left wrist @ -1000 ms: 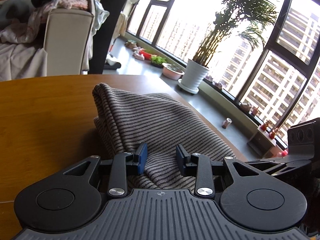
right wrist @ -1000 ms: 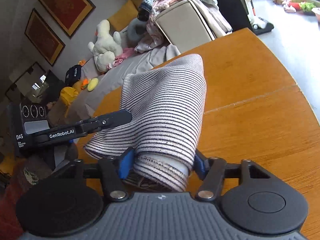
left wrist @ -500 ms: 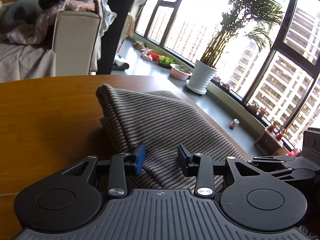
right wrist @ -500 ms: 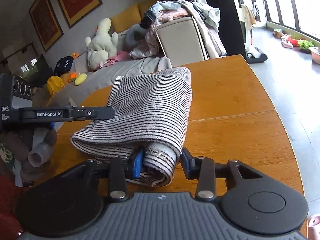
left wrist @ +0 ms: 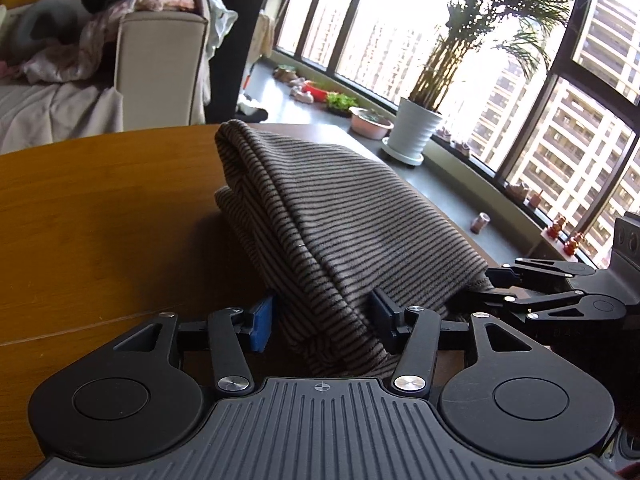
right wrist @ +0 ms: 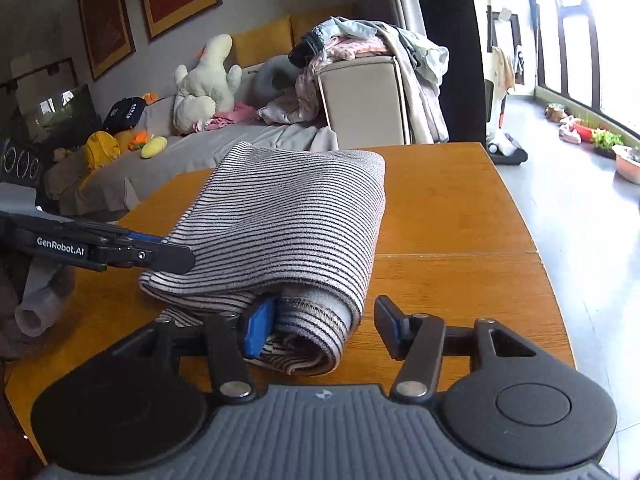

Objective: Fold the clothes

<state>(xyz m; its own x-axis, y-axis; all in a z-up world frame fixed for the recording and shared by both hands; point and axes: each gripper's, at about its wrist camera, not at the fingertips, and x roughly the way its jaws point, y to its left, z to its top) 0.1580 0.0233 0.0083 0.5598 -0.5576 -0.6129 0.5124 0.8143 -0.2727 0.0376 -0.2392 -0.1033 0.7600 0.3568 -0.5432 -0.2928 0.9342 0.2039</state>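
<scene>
Two black handheld tongs, blue-padded. Right gripper [right wrist: 320,326]: jaws now spread and released, where half a second ago they pinched the roll's end; one pad touches the cloth, the other stands clear. Left gripper [left wrist: 322,322]: jaws parted, straddling the fold loosely, unclenched. One striped knit garment [right wrist: 288,220], soft, ribbed, grey with thin dark lines, folded into a thick roll, lying flat on the wooden table [right wrist: 460,240], smooth amber. Beyond: one beige sofa [right wrist: 360,96] heaped with clothes; one white potted palm [left wrist: 416,136].
</scene>
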